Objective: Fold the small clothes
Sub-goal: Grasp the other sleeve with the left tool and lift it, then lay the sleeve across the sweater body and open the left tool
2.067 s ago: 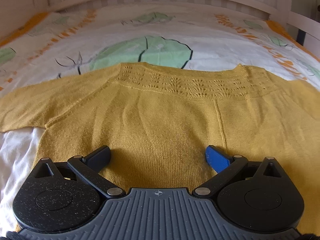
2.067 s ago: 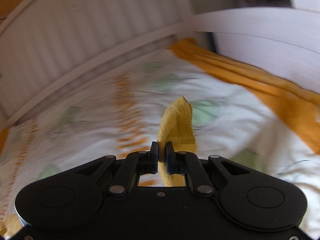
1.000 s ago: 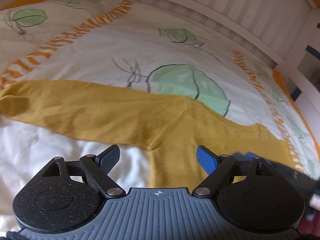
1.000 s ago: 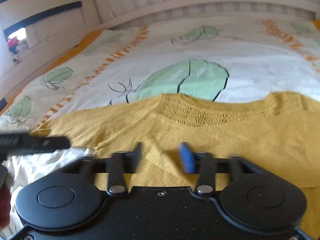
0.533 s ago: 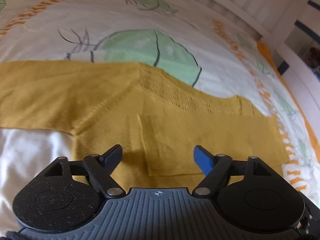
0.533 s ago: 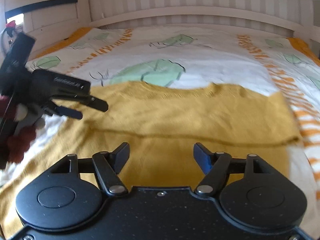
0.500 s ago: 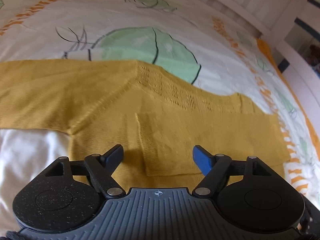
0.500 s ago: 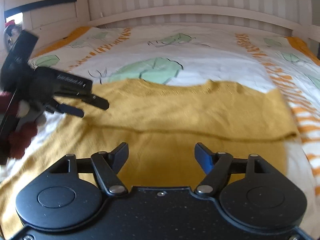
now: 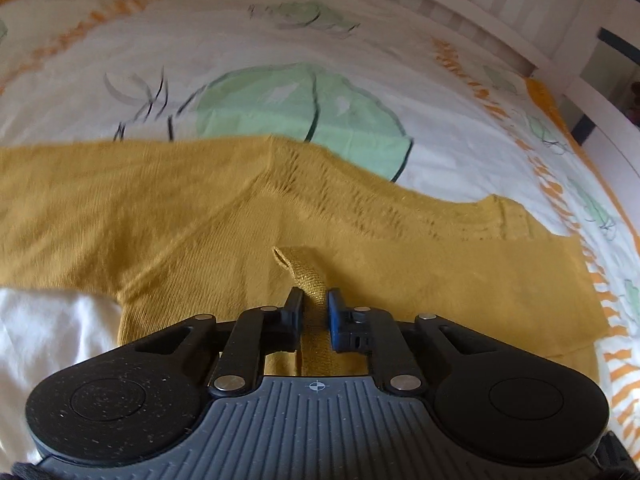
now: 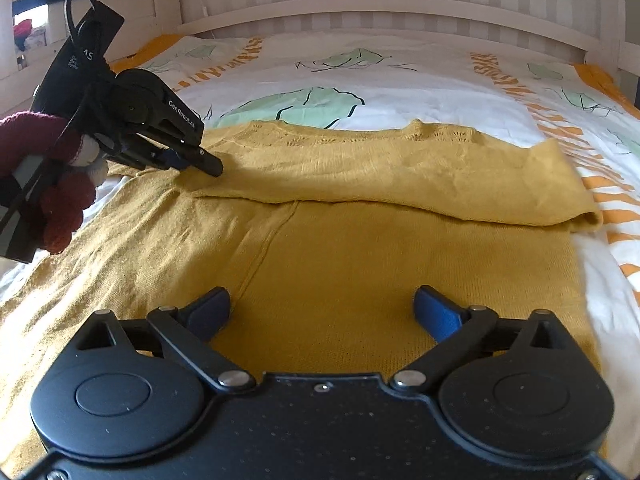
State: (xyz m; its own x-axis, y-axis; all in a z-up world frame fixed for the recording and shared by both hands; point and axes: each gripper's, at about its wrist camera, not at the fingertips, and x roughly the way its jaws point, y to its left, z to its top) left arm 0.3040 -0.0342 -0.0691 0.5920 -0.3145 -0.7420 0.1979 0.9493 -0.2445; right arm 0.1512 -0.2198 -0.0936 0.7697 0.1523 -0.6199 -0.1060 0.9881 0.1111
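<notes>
A mustard-yellow knit sweater lies flat on the bed, also in the left wrist view. Its right sleeve is folded across the chest. My left gripper is shut on the cuff end of that folded sleeve, near the sweater's left shoulder; it also shows in the right wrist view. My right gripper is open and empty, low over the sweater's lower body. The left sleeve lies stretched out to the left.
The bed cover is white with green leaf and orange stripe prints. A white slatted headboard stands at the far end. A white rail runs along the right side. A gloved hand holds the left gripper.
My left gripper has shut on the cuff of the folded sleeve; it was open half a second ago. My right gripper stays open over the sweater's body.
</notes>
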